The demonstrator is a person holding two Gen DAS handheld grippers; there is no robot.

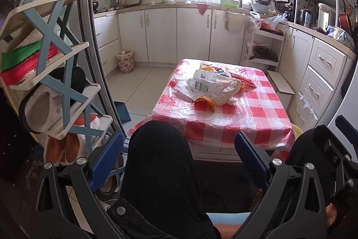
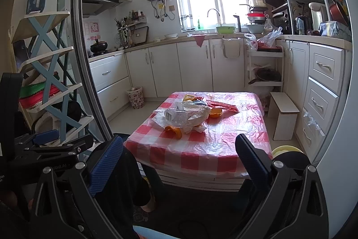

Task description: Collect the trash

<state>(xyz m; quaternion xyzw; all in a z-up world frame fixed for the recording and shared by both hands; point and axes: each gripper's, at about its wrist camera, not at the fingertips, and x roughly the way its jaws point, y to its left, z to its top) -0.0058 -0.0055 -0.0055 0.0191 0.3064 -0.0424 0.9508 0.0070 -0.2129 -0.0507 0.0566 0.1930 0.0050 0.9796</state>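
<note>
A heap of trash lies on the low table with the red-and-white checked cloth (image 1: 223,118) (image 2: 201,149): a crushed clear plastic bottle (image 1: 202,84) (image 2: 176,115), crumpled white plastic wrap (image 1: 226,87) (image 2: 197,114), orange peels (image 1: 204,102) (image 2: 174,129) and a red packet (image 1: 242,78) (image 2: 222,107). A floral waste bin (image 1: 125,61) (image 2: 135,97) stands on the floor by the far left cabinets. My left gripper (image 1: 179,160) and right gripper (image 2: 179,162) are open and empty, held short of the table's near edge, above the person's dark-clad knees.
A shoe rack (image 1: 51,64) (image 2: 51,82) and a sliding door frame (image 1: 96,59) (image 2: 89,73) stand at left. White cabinets (image 1: 179,35) line the back and right. A small white stool (image 1: 282,84) (image 2: 284,113) stands right of the table.
</note>
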